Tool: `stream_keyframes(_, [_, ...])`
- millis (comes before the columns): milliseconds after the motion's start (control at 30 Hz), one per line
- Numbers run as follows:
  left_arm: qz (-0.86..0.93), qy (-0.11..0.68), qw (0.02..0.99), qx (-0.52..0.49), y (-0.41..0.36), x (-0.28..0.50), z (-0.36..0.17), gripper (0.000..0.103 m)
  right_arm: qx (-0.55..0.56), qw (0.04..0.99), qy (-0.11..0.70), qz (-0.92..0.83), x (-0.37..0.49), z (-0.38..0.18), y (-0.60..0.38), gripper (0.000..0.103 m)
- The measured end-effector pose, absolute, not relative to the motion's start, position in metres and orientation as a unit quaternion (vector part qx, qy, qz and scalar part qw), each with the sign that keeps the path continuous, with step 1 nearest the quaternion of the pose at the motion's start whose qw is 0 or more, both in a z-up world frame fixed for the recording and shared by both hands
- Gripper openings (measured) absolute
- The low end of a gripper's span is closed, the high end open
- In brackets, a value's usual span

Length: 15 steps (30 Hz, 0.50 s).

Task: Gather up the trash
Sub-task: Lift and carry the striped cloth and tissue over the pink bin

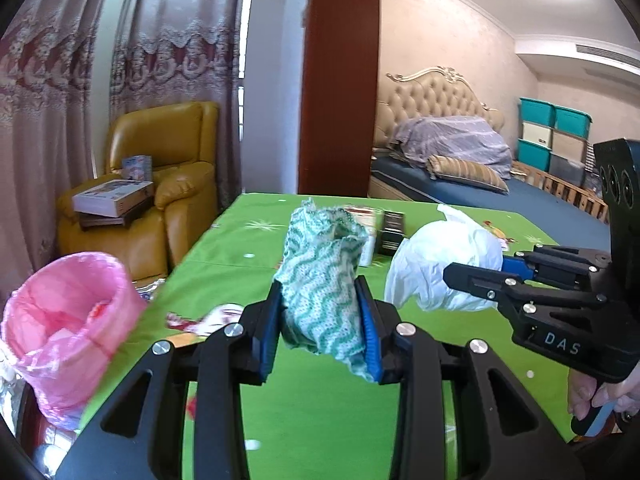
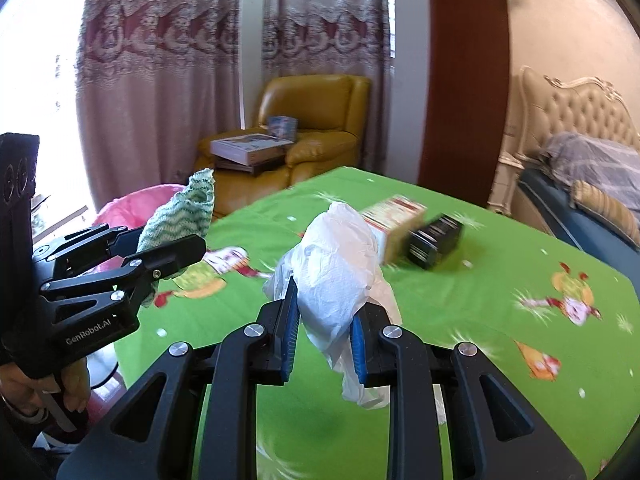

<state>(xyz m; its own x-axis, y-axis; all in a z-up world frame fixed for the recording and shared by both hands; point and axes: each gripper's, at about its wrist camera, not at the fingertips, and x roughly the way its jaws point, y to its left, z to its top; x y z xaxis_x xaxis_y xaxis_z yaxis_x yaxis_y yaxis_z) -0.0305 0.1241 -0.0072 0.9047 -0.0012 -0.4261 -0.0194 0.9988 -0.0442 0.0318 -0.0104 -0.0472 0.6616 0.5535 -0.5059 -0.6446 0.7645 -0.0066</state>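
My left gripper is shut on a crumpled green-and-white wavy-patterned cloth, held above the green table. The same cloth and left gripper show at the left of the right wrist view. My right gripper is shut on a crumpled white plastic bag. That bag and the right gripper appear at the right of the left wrist view. A bin lined with a pink bag stands off the table's left edge, left of both grippers; it peeks out behind the left gripper as the pink bin.
A beige carton and a black box lie on the table beyond the white bag. A yellow armchair with books stands behind the bin. A bed lies at the right. A hand grips the right tool.
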Motion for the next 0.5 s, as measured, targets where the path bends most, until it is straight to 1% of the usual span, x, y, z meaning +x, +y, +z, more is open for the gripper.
stream_keyframes(167, [0.039, 0.220, 0.974, -0.036, 0.164, -0.044, -0.003, 0.035, -0.094, 0.887, 0.251, 0.375, 0.044, -0.041, 0.027, 0.023])
stream_keyframes(500, [0.138, 0.218, 0.964, -0.055, 0.272, -0.082, 0.005, 0.035, -0.110, 0.841, 0.259, 0.463, 0.056, -0.042, 0.119, 0.023])
